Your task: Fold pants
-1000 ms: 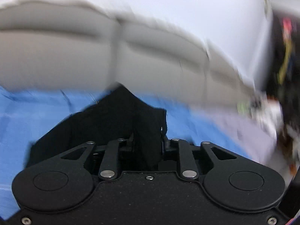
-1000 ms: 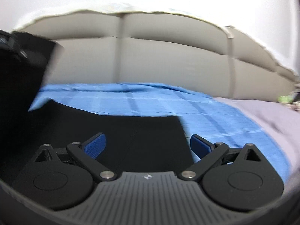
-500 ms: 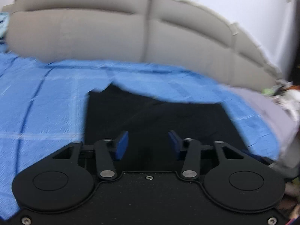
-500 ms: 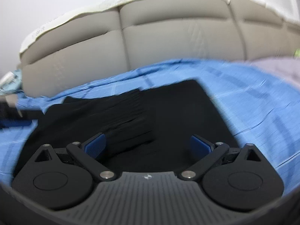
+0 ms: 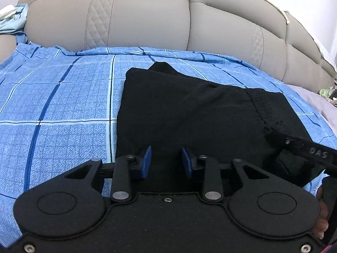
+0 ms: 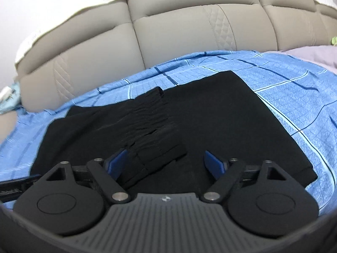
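From our left wrist cam, the black pants [image 5: 189, 113] lie folded on the blue checked bedsheet [image 5: 59, 105], toward its right edge, below the beige headboard [image 5: 147, 16]. Our left gripper [image 5: 166, 161] is closing, pads apart over the near edge, gripping nothing.

Right wrist cam: our right gripper [image 6: 166, 164] is closing too, wide, straddling the waistband [image 6: 151, 130] without pinching it.

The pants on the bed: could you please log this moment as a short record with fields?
item: black pants, folded, flat on blue checked sheet
waistband: gathered band lies on top
backdrop: beige padded headboard
left gripper: closing, over the near edge, pads not pressing cloth
right gripper: wide, closing, waistband end between the jaws, not gripped
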The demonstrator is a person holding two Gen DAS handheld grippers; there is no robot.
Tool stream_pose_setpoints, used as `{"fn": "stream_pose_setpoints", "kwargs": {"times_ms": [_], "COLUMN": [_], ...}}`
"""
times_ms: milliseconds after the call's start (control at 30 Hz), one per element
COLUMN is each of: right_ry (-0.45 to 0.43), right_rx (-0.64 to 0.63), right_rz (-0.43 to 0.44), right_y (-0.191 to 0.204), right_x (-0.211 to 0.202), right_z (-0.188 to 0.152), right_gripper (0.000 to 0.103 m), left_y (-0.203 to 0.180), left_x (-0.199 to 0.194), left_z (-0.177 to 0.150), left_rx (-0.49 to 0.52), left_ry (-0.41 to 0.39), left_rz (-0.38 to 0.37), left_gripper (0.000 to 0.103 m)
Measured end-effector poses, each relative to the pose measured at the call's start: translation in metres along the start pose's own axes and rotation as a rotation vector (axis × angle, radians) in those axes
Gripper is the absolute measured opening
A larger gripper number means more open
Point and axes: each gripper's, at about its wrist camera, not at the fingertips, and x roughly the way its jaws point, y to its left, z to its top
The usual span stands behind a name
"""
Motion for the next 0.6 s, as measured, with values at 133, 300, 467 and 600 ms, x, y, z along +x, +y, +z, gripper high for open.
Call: {"fn": "stream_pose_setpoints", "kwargs": {"times_ms": [133, 300, 467, 600], "right_ry": [-0.023, 0.076, -0.046, -0.018], "right_rx": [0.044, 0.054, 0.034, -0.042], "right_rz": [0.031, 0.009, -0.06, -0.092], "right_y": [-0.007, -0.003, 0.01, 0.022], "right_x": [-0.009, 0.019, -0.031, -0.049], "right_z": [0.011, 0.028, 0.033, 0.009], "right_gripper": [0.088, 0.042, 0.027, 0.03], "left_y": [0.001, -0.007, -0.012, -0.021], "left_x": [-0.015, -0.031, -0.05, -0.04], "left_z": [0.004, 0.006, 0.008, 0.0], "left_rx": [0.005, 0.049, 0.056, 0.113], "left_ry": [-0.008, -0.037, -0.077, -0.039], "left_rz": [-0.048, -0.066, -0.142, -0.117], "left_gripper": [0.031, 0.031, 0.035, 0.035]}}
